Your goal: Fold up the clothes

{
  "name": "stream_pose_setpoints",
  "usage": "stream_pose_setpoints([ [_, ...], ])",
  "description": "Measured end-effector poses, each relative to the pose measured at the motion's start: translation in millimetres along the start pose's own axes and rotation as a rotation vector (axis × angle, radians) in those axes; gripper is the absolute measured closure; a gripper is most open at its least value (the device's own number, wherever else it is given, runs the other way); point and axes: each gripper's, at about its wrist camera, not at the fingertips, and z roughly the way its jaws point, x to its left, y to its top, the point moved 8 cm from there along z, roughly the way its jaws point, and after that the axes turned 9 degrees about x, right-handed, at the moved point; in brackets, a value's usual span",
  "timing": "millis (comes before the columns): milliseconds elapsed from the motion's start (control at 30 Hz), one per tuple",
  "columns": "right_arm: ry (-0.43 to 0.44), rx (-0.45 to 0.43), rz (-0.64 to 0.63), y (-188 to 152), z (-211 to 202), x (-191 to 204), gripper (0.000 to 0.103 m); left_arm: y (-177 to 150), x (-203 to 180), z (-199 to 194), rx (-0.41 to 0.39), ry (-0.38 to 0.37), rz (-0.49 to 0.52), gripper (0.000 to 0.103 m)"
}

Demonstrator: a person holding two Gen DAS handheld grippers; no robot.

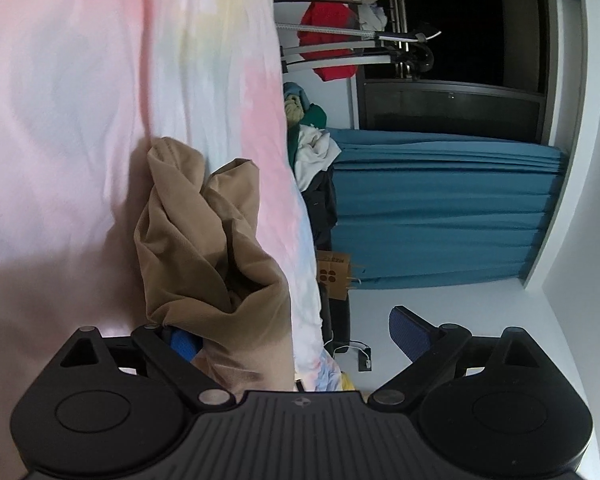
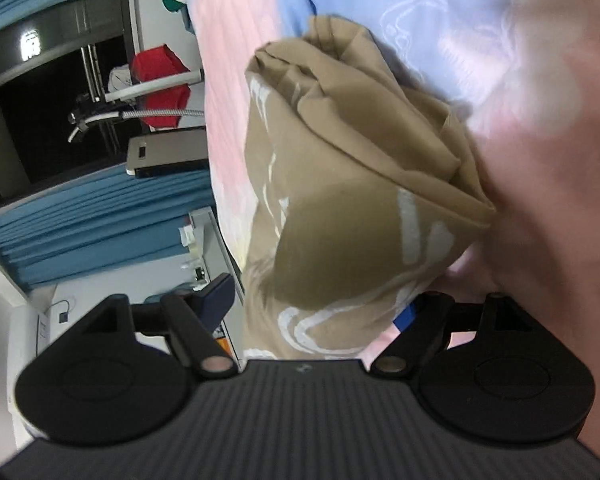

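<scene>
Jaws of both grippers straddle the tan garment (image 2: 352, 184).

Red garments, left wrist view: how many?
1. The red garment hangs on the drying rack beside the dark window, beyond the pastel bedsheet. More could be buried in the clothes pile at the bed's edge; cannot tell.

Bedroom, home: pastel bedsheet (image 1: 80, 120); teal curtains (image 1: 440, 208); clothes pile (image 1: 314, 148); drying rack (image 1: 340, 48) with red garment (image 1: 328, 24); dark window (image 1: 460, 20).
</scene>
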Motion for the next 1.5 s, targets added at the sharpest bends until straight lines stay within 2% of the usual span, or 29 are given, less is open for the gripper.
stream_pose_setpoints([
  [133,-0.025,-0.026,-0.129,-6.1,2.2,16.0,0.021,-9.5,17.9,10.9,0.032,0.070,-0.031,0.007],
  [267,0.011,-0.021,-0.299,-12.6,-0.7,47.2,0.021,-12.0,26.1,25.9,0.043,0.084,-0.051,0.008],
  [367,-0.001,-0.016,-0.360,-14.5,0.1,55.2,0.021,-7.0,26.1,39.1,0.028,0.095,-0.053,0.009],
  [400,-0.009,-0.012,-0.359,-12.8,1.5,53.8,0.021,-4.4,25.6,42.5,0.020,0.098,-0.055,0.013],
  [467,-0.026,-0.001,-0.330,-8.3,4.4,47.2,0.021,0.6,24.8,46.8,0.004,0.117,-0.050,0.032],
  [500,-0.029,0.007,-0.292,-5.0,5.5,40.1,0.021,3.0,25.0,47.3,0.002,0.124,-0.048,0.047],
  [533,-0.027,0.021,-0.237,-0.8,8.4,31.3,0.021,4.7,25.6,44.7,-0.001,0.125,-0.054,0.057],
  [567,-0.023,0.036,-0.196,0.6,10.7,23.2,0.021,6.2,26.3,40.3,-0.006,0.125,-0.064,0.057],
  [633,-0.023,0.065,-0.136,0.5,17.3,10.6,0.022,9.0,27.8,31.6,-0.016,0.125,-0.084,0.064],
  [800,-0.032,0.082,-0.122,-8.9,22.6,7.4,0.022,13.1,23.7,26.0,-0.017,0.084,-0.092,0.070],
  [967,-0.006,-0.042,-0.063,2.1,-8.3,7.8,0.022,14.3,19.3,21.1,-0.018,0.040,-0.085,0.072],
  [1033,0.011,-0.050,-0.084,5.3,-7.8,16.3,0.023,16.2,18.7,22.7,-0.019,0.030,-0.081,0.073],
  [1267,-0.074,-0.108,-0.205,7.9,-8.8,22.5,0.055,16.7,21.8,22.6,-0.017,0.053,-0.055,0.073],
  [1367,-0.073,-0.137,-0.251,8.6,-13.5,33.4,0.060,17.2,15.8,21.3,-0.031,0.062,-0.046,0.073],
  [1500,-0.016,-0.155,-0.261,13.5,-24.4,53.7,0.063,10.9,-10.2,26.9,-0.064,0.090,-0.016,0.073],
])
